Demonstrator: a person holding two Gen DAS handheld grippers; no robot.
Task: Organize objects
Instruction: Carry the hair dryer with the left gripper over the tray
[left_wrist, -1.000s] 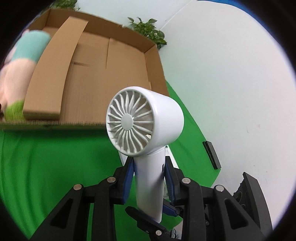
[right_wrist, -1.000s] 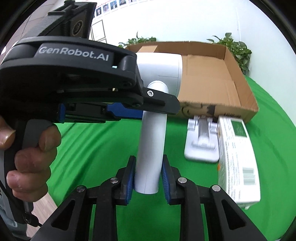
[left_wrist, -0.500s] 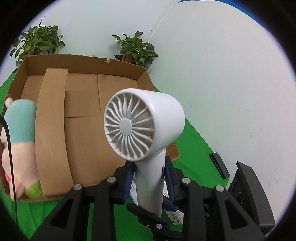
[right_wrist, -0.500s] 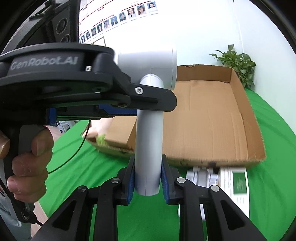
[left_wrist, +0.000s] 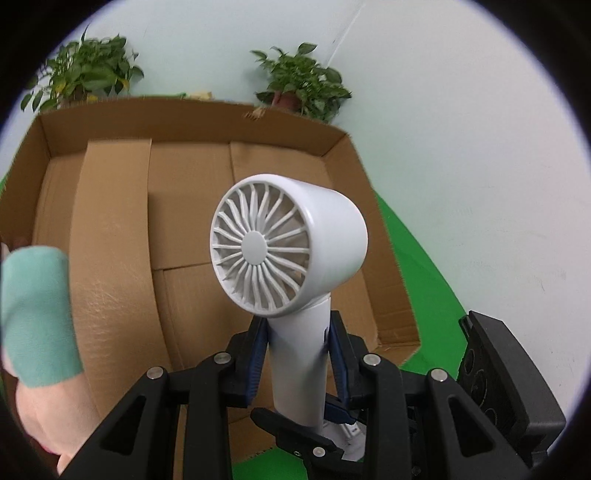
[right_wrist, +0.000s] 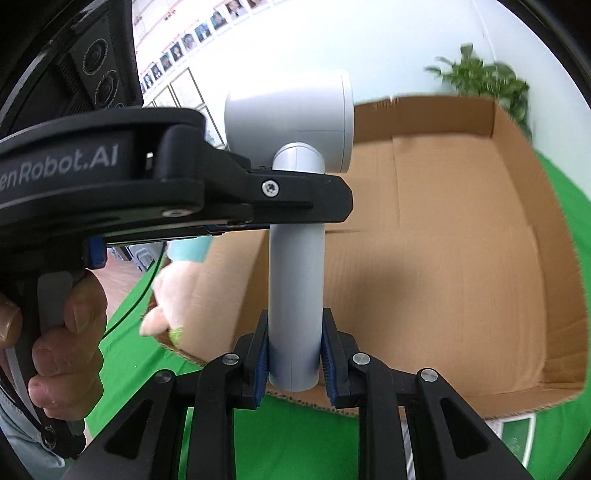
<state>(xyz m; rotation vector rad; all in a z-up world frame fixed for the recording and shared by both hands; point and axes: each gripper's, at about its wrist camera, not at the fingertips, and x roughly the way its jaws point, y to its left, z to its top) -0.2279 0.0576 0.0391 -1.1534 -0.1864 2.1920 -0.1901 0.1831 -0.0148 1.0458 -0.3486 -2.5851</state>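
Observation:
A white handheld fan (left_wrist: 288, 251) stands upright with its round grille facing the left wrist camera. My left gripper (left_wrist: 297, 354) is shut on the upper part of its handle. In the right wrist view my right gripper (right_wrist: 295, 354) is shut on the bottom end of that handle (right_wrist: 295, 277), and the left gripper's black finger (right_wrist: 295, 203) crosses the handle higher up. The fan hangs over the near edge of an open cardboard box (left_wrist: 110, 258), whose floor (right_wrist: 443, 258) lies behind it.
A pink and teal plush toy (left_wrist: 33, 314) lies at the box's left side (right_wrist: 173, 295). Green cloth (right_wrist: 295, 435) covers the table. A hand (right_wrist: 62, 332) grips the left tool. Two potted plants (left_wrist: 303, 85) stand behind the box. A white carton (right_wrist: 517, 428) shows at lower right.
Both grippers have carried the fan toward the box and a little higher. The box now fills the background, and the white stand and carton have slid almost out of the right view.

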